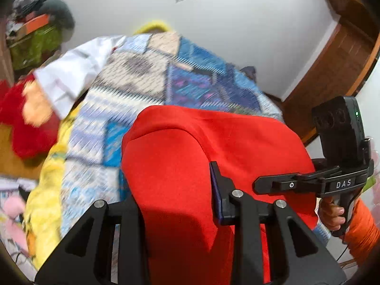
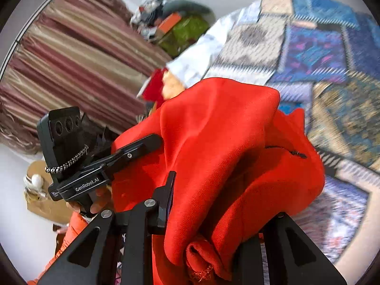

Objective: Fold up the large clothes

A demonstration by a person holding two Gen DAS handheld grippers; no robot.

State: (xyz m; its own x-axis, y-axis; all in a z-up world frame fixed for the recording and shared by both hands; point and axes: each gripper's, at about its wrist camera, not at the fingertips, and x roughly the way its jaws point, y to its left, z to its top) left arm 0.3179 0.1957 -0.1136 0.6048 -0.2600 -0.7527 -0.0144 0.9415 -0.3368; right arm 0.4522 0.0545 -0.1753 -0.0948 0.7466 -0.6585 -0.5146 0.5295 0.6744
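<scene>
Above patchwork quilt, soft red garment, draped folds, clamped jaws

the garment is plain bright red-orange, with a thin dark zip line on one fold in the right wrist view. both grippers are black: the left gripper has a purple-blue pad on one finger and white lettering on its body, the right gripper shows silver pivot pins. the bedspread is patchwork, blue, purple and cream panels with black zigzag edging and pink flecks. a white shirt lies on it. a yellow blanket has orange marks. the curtain is striped maroon and beige. the sleeve is orange. the wall is white, the door brown wood.
</scene>
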